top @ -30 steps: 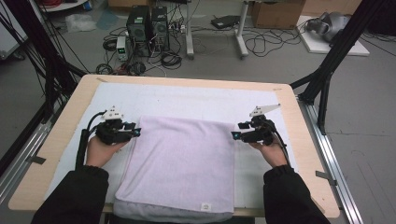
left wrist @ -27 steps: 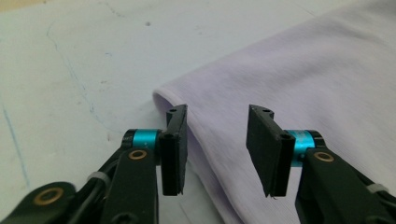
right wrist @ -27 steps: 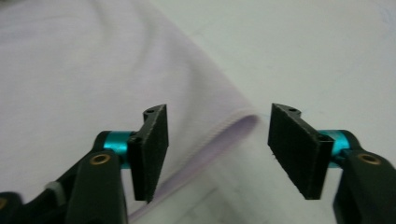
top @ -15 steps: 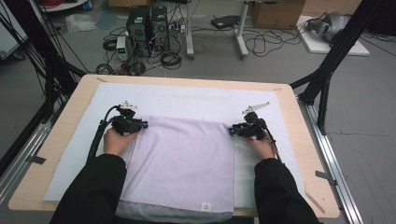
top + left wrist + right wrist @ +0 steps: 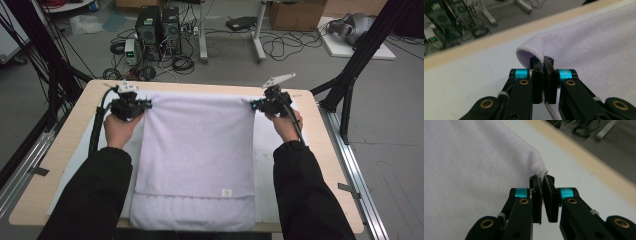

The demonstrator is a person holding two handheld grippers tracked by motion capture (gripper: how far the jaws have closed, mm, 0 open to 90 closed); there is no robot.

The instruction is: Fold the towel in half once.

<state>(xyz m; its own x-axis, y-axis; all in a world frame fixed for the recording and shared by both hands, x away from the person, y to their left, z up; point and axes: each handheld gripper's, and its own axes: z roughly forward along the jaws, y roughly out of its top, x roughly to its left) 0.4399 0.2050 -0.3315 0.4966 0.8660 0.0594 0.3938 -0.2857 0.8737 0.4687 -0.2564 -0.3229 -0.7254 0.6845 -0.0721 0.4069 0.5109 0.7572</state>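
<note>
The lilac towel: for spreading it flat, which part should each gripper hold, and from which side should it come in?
Grip the towel at its two far corners, each from its outer side: left gripper and right gripper pinch the thin hemmed corner tips there.

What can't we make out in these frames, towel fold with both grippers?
- Towel near hem: high view, cut off by the bottom edge and table rim.
- Towel label: high view, too small to read.
- Pinched corner inside the left gripper: left gripper view, hidden by its fingers.
- Floor gear: right gripper view, blurred.
</note>
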